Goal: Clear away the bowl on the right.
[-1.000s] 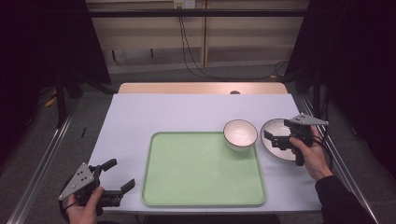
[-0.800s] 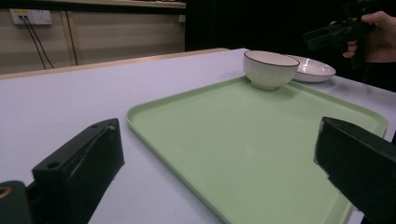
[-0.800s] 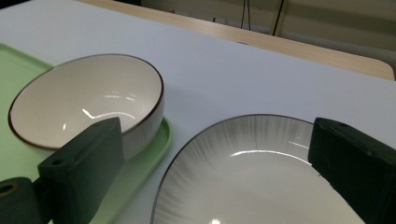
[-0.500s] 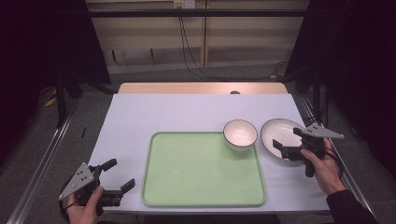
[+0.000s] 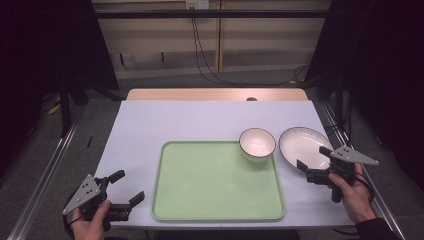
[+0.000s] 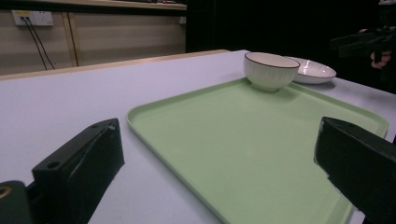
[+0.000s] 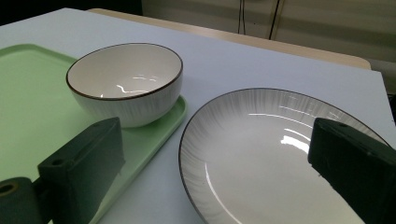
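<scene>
Two grippers sit apart in my high view: the right gripper (image 5: pixel 314 161) hovers jaws spread at the plate (image 5: pixel 303 145), the left gripper (image 5: pixel 125 188) gapes near the tray (image 5: pixel 215 185). My left gripper view faces the bowl (image 6: pixel 270 70) on the tray's far corner. My right gripper view frames the plate between wide jaws, holding nothing.

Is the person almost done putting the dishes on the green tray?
Partway, it seems. The bowl already sits in the far right corner of the green tray. The plate lies on the table beside the tray, not on it. The right gripper is open at the plate's near edge, holding nothing. The left gripper waits open by the tray. The plate likely comes next.
</scene>
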A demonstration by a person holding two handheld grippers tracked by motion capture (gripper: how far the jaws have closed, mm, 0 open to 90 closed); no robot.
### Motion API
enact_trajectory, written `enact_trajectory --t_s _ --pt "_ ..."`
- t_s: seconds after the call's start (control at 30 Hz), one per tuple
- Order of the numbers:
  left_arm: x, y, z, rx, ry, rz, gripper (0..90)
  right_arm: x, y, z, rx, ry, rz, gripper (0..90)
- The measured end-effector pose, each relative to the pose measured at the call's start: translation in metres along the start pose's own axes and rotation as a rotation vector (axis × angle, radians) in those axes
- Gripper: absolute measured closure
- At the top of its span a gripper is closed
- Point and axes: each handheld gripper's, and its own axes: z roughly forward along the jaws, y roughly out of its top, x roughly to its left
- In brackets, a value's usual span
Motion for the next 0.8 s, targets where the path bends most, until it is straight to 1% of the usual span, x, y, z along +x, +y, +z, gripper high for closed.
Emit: enact_trajectory --t_s 0.03,0.07,0.1,0.17,0.3,0.33,0.37,0.43,0.5,0.53,0.6,0.67,0.7,0.73,0.77,0.8 --pt "0.0 0.0 0.0 -0.002 -0.001 -0.002 1.3 0.002 -0.002 -0.003 0.004 -0.008 -0.002 2.8" --pt "0.0 0.0 0.0 -0.003 -0.003 0.0 1.3 0.003 -0.006 -0.007 0.005 -0.002 0.004 2.8" --pt "0.0 0.0 0.0 -0.003 -0.003 0.0 1.3 0.003 -0.006 -0.007 0.005 -0.002 0.004 2.8" --pt "0.0 0.0 0.0 -0.006 0.002 -0.004 1.3 0.004 -0.008 -0.012 0.001 -0.004 0.008 2.8" --pt "0.0 0.0 0.0 -0.005 0.001 -0.006 1.3 0.005 -0.009 -0.019 -0.018 -0.009 0.017 3.5" --pt "0.0 0.0 0.0 -0.003 -0.003 -0.008 1.3 0.008 -0.01 -0.025 -0.03 -0.015 0.026 3.4" --pt "0.0 0.0 0.0 0.0 -0.003 -0.007 1.3 0.008 -0.01 -0.025 -0.03 -0.015 0.026 3.4" --pt "0.0 0.0 -0.001 -0.007 -0.004 -0.009 1.3 0.01 -0.012 -0.032 -0.038 -0.013 0.021 3.4" --pt "0.001 0.0 -0.001 -0.008 -0.001 -0.01 1.3 0.011 -0.013 -0.033 -0.036 -0.015 0.021 3.4" --pt "0.001 0.0 -0.001 -0.009 -0.001 -0.009 1.3 0.011 -0.016 -0.038 -0.029 -0.018 0.017 3.1" --pt "0.001 0.0 -0.001 -0.008 -0.002 -0.01 1.3 0.011 -0.018 -0.041 -0.021 -0.027 0.018 3.1" --pt "0.001 0.0 -0.001 -0.007 0.003 -0.012 1.3 0.011 -0.019 -0.042 -0.018 -0.03 0.023 3.0" --pt "0.001 0.0 -0.001 -0.012 0.002 -0.017 1.3 0.01 -0.021 -0.044 -0.017 -0.027 0.027 3.0" --pt "0.001 0.0 -0.001 -0.012 0.0 -0.014 1.3 0.011 -0.025 -0.047 -0.009 -0.024 0.018 3.1" --pt "0.001 0.0 -0.001 -0.007 0.003 -0.012 1.3 0.011 -0.026 -0.048 -0.013 -0.025 0.012 3.2" --pt "0.001 0.0 -0.001 -0.009 0.002 -0.013 1.3 0.011 -0.027 -0.05 -0.007 -0.019 0.023 4.4"
